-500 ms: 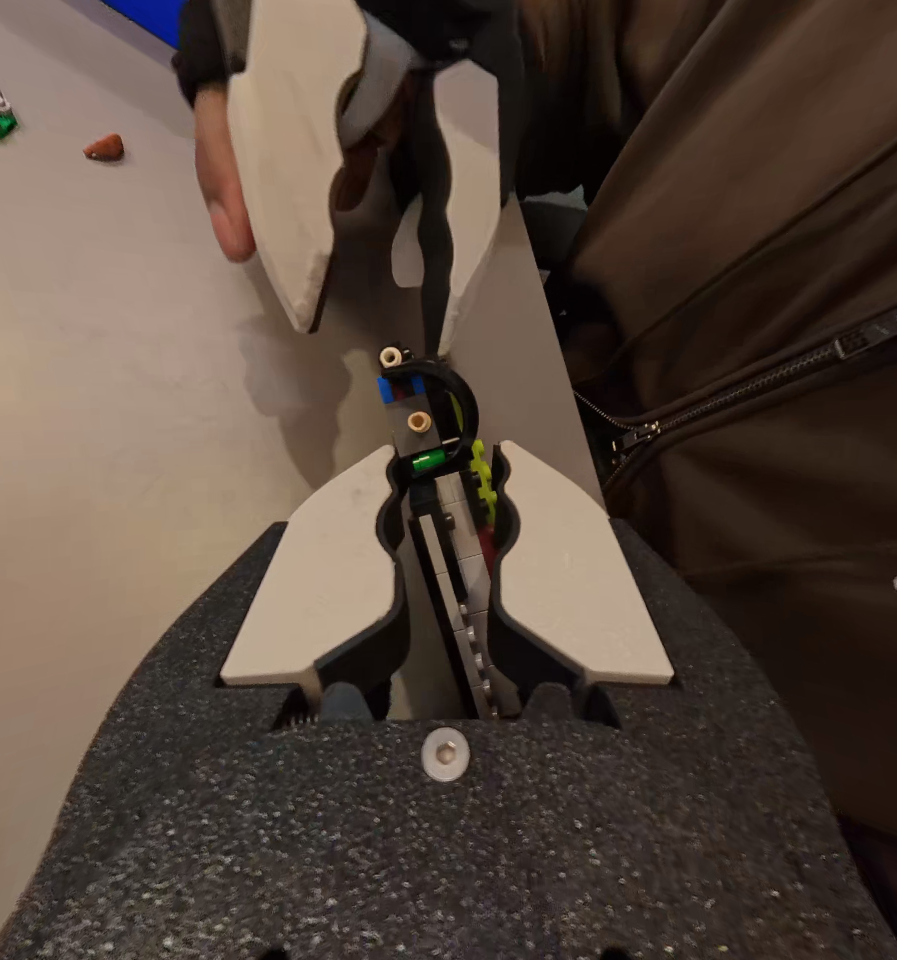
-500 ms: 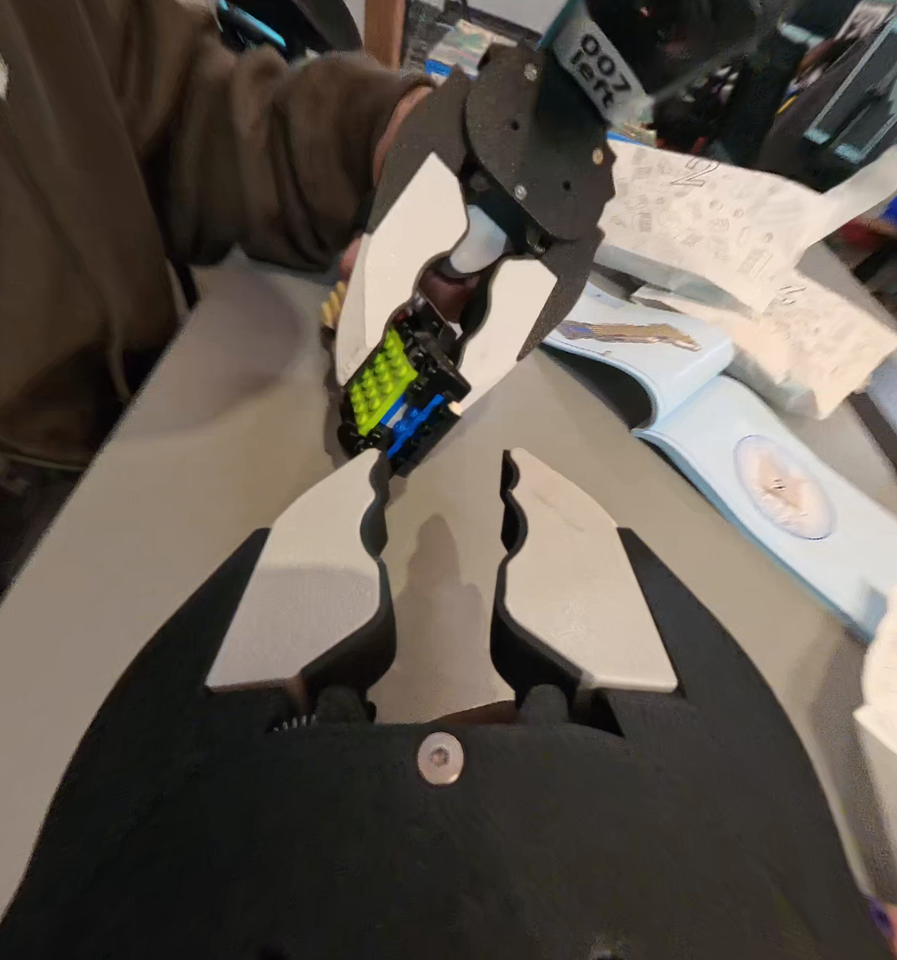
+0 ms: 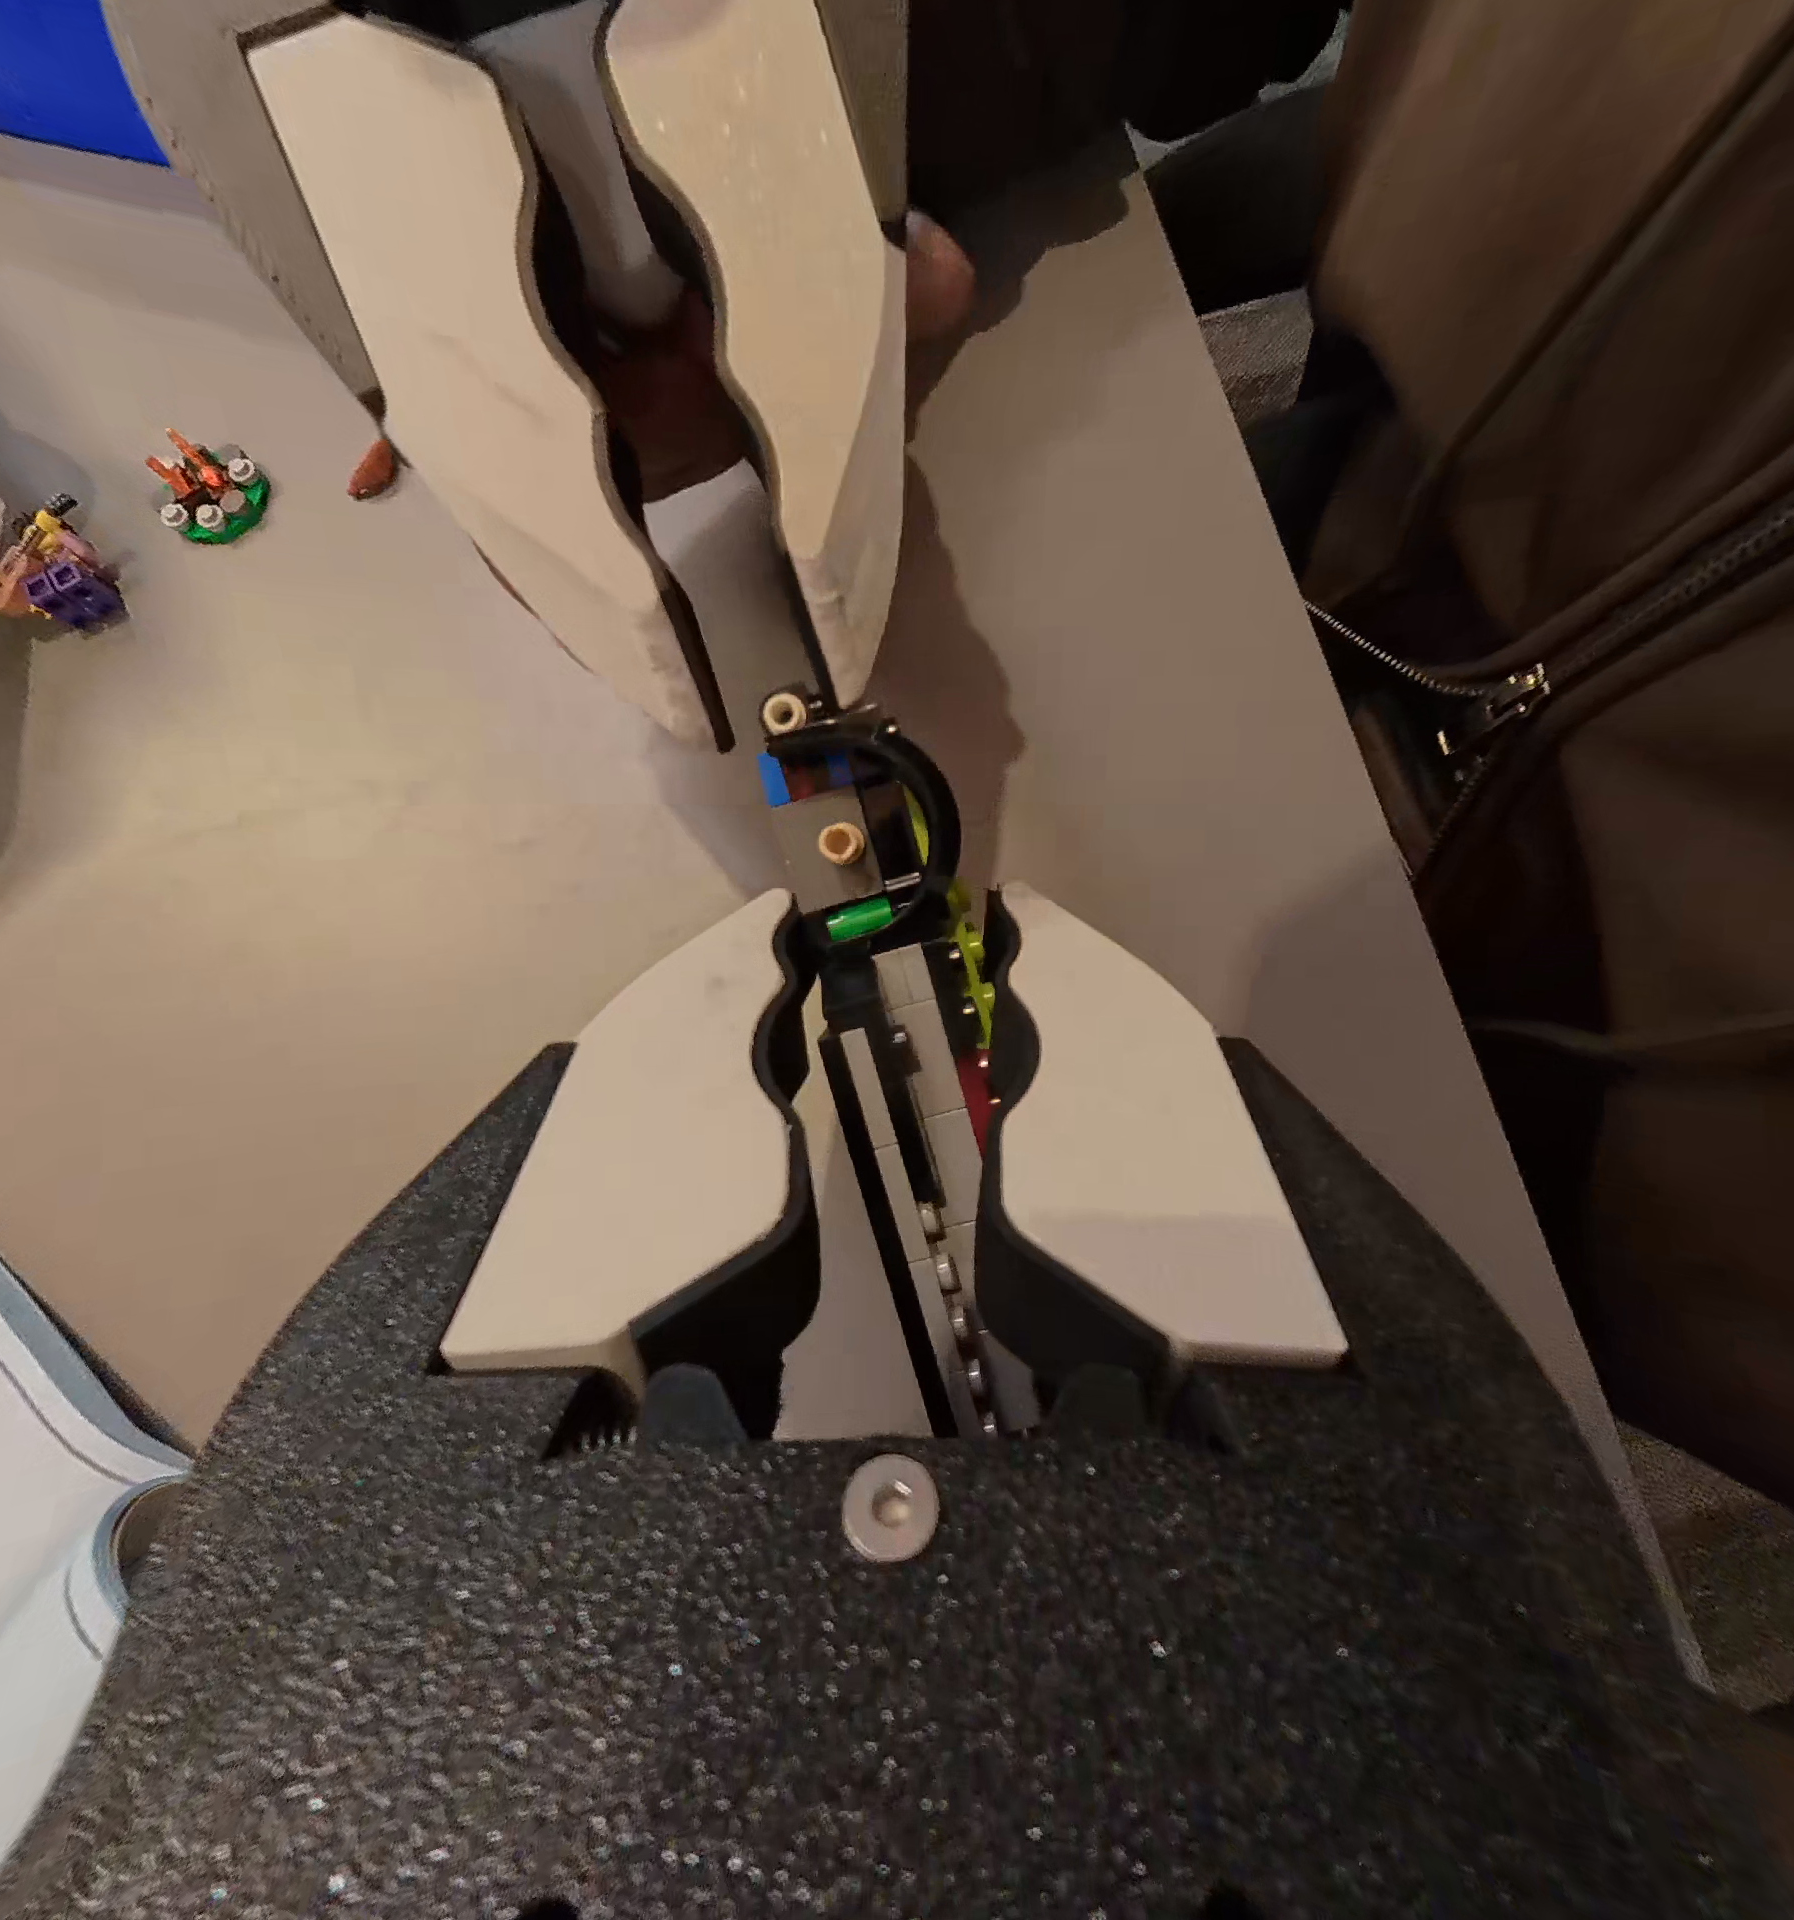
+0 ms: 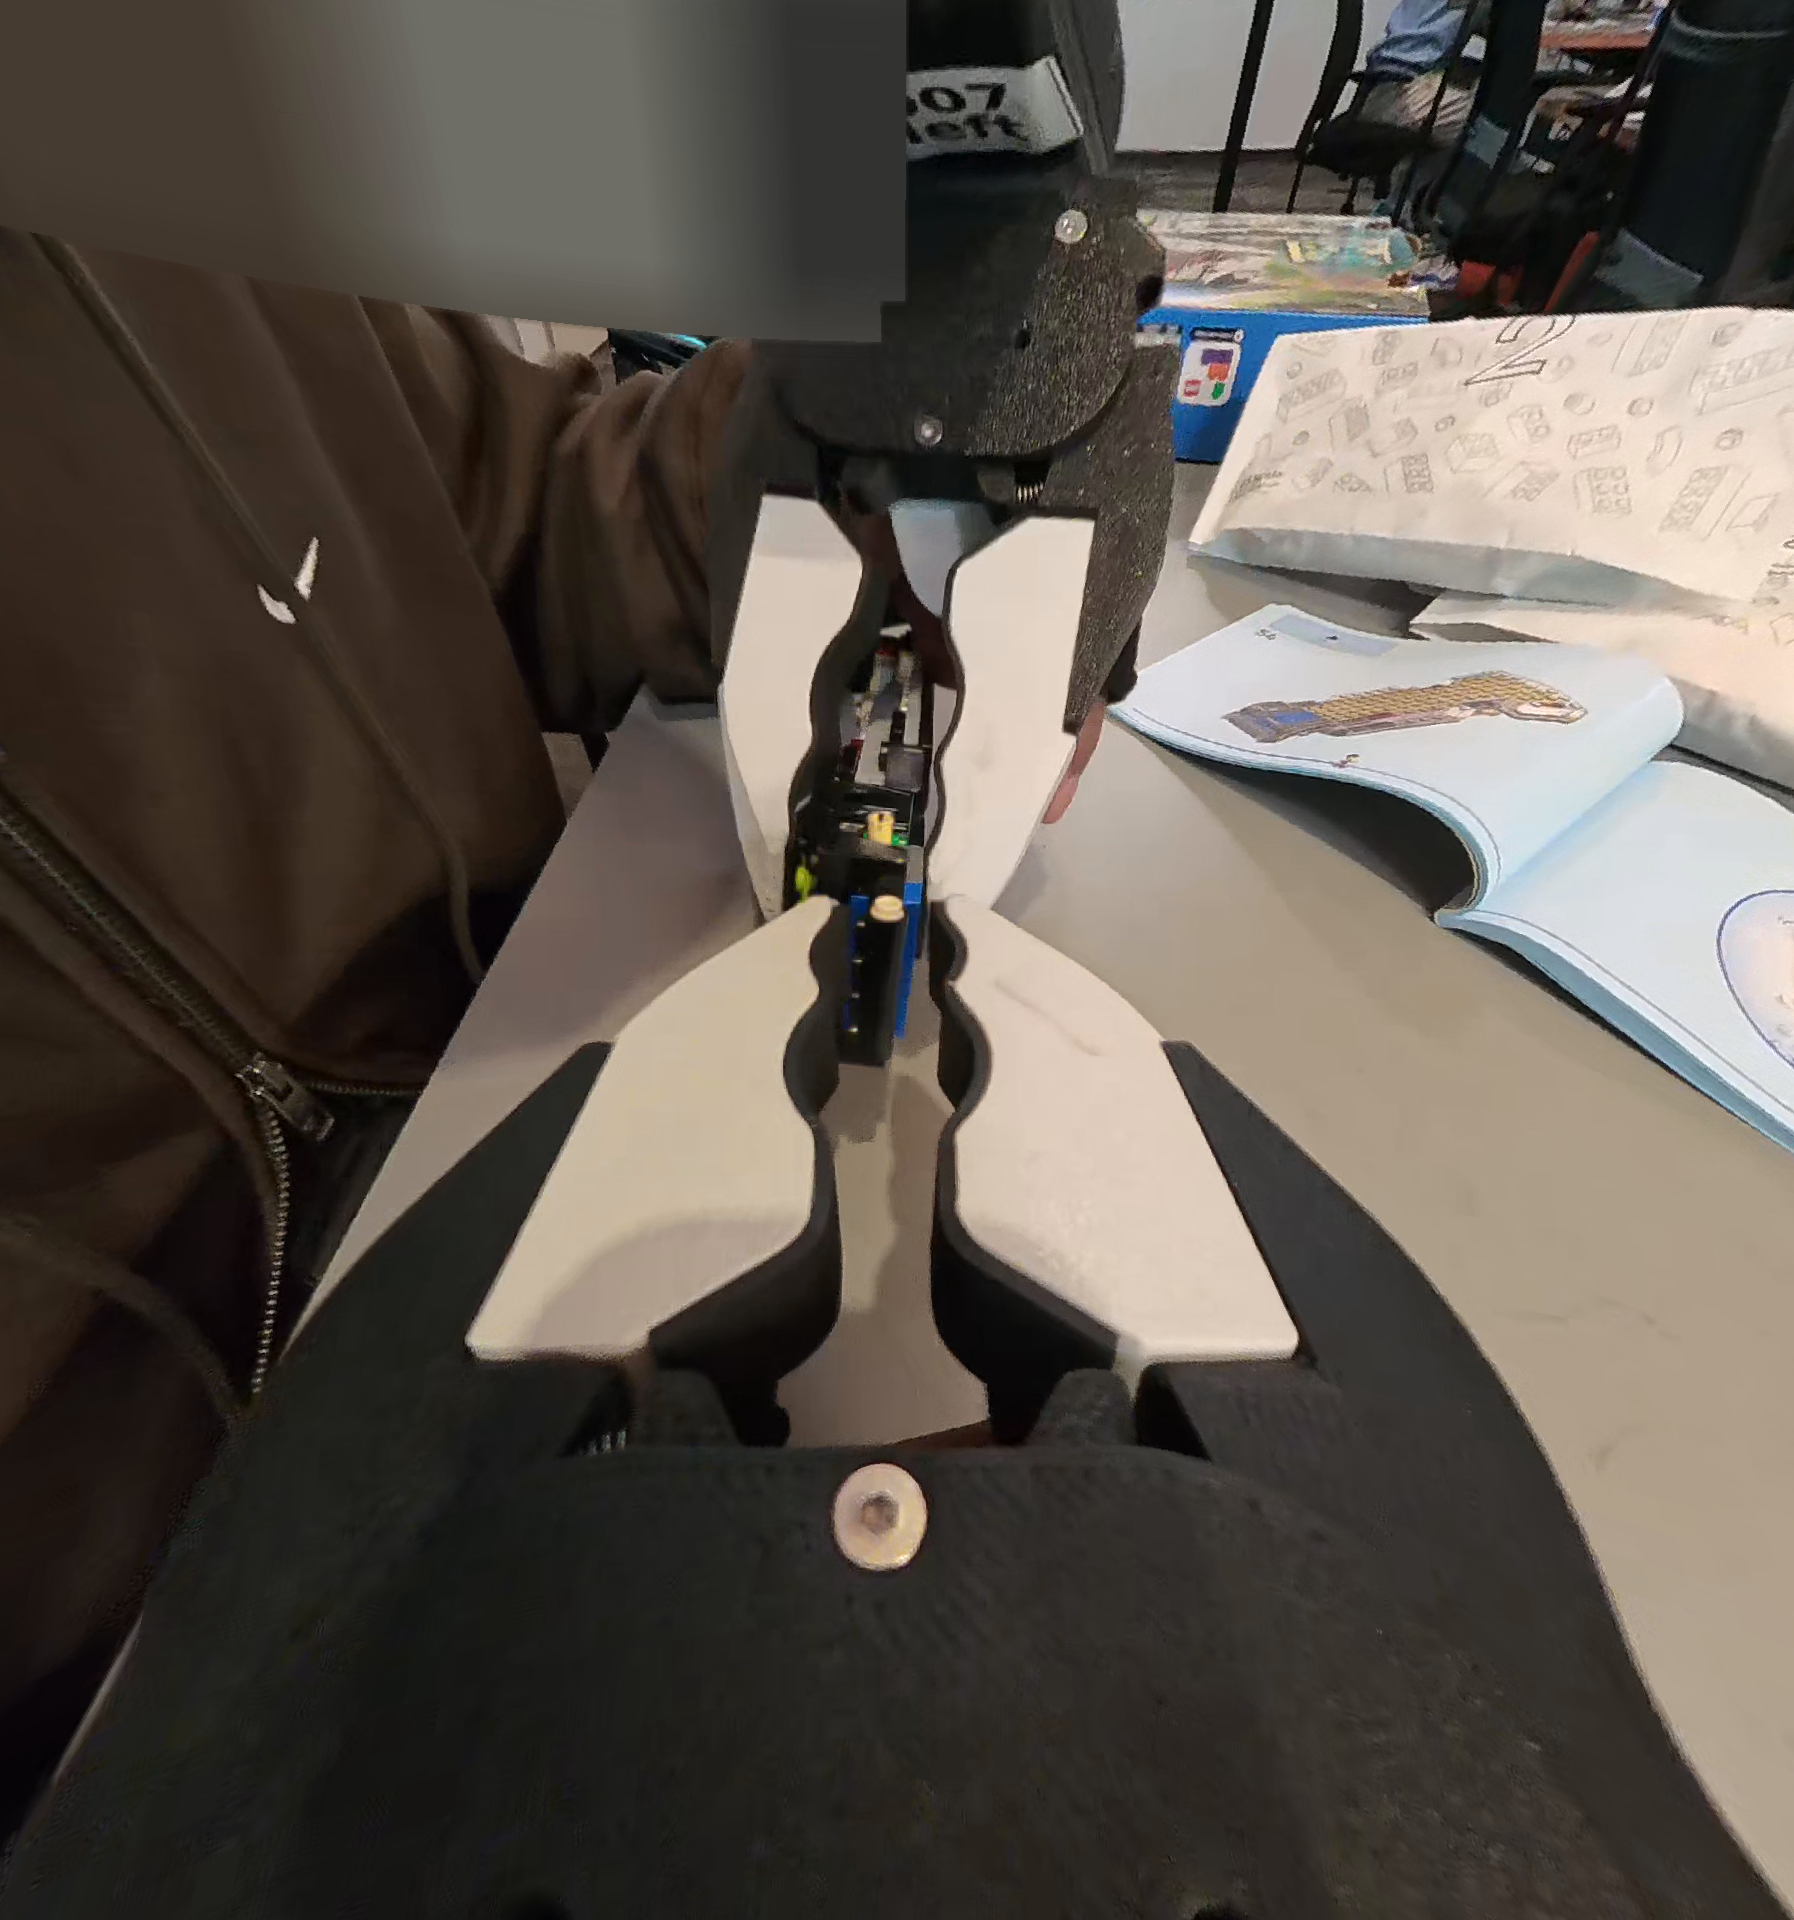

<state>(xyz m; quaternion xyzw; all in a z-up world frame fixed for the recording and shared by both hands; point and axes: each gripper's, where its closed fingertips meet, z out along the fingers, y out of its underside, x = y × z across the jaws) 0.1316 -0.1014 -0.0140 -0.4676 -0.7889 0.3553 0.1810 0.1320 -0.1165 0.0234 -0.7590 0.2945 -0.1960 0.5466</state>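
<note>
Grey worktop, instruction booklet lying open. Left hand-held gripper pinches the brick model lengthwise; right hand-held gripper clamps its blue-black end. Best kept aligned, squeezing evenly.

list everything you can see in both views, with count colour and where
brick model: 1, black, grey, blue and lime, gripped by the left claw, far end between the right claw's fingers
round brick build: 1, green base with orange and grey bits, far left of table
purple brick figure: 1, purple and tan, left table edge
brown piece: 1, reddish brown, beside the right claw's finger
instruction booklet: 1, pale blue, open at right
printed paper bags: 2, white, behind the booklet
box: 1, blue, far table edge
table: 1, grey
hoodie: 1, brown, zipped, left
left claw: 1, white fingers, black body
right claw: 1, same, around the model's blue end
</note>
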